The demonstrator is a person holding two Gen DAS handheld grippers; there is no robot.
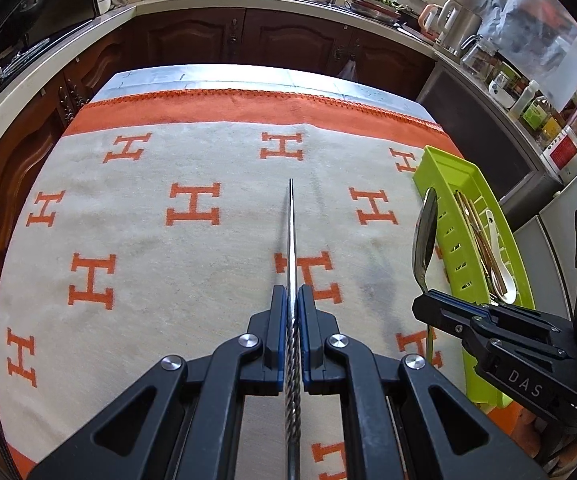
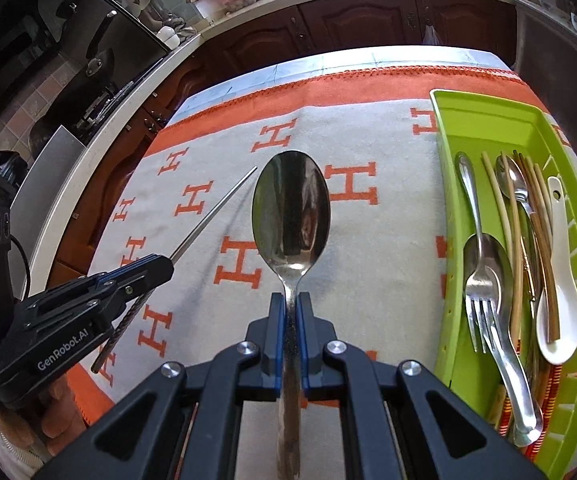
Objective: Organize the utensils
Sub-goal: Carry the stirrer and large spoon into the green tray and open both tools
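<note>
Above the worktop: two utensils are held clear of the patterned cloth (image 1: 192, 280), each in its own tool, with the green tray (image 2: 484, 120) lying at the right edge.
Left tool (image 1: 291, 300): the jaws are clamped on a metal chopstick (image 1: 291, 232), gripped where the twisted shaft meets the smooth taper; the tip points away, over the cloth.
Right tool (image 2: 291, 308): the jaws are clamped on the neck of a large metal spoon (image 2: 290, 216), bowl forward and facing up, handle running back between the fingers.
Tray contents: a fork (image 2: 484, 304), metal spoons, several wooden chopsticks (image 2: 542, 240) and a white ceramic spoon (image 2: 560, 308) are laid lengthwise, handles and heads mixed.
Step in hand: delivery of the spoon to the tray is judged to come first, since the right tool is the nearer one.
Alignment: the spoon is best turned parallel to the tray's long axis before it is lowered, so that it is seated among the other pieces and not across them.
Release: the jaws are best parted only when the spoon is low over the pile; a drop from height is likely to scatter the contents or strike the ceramic spoon.
Chopstick: a thin, smooth shaft is easily rotated in the grip; it is best kept level and clear of the right tool until the tray is free.
</note>
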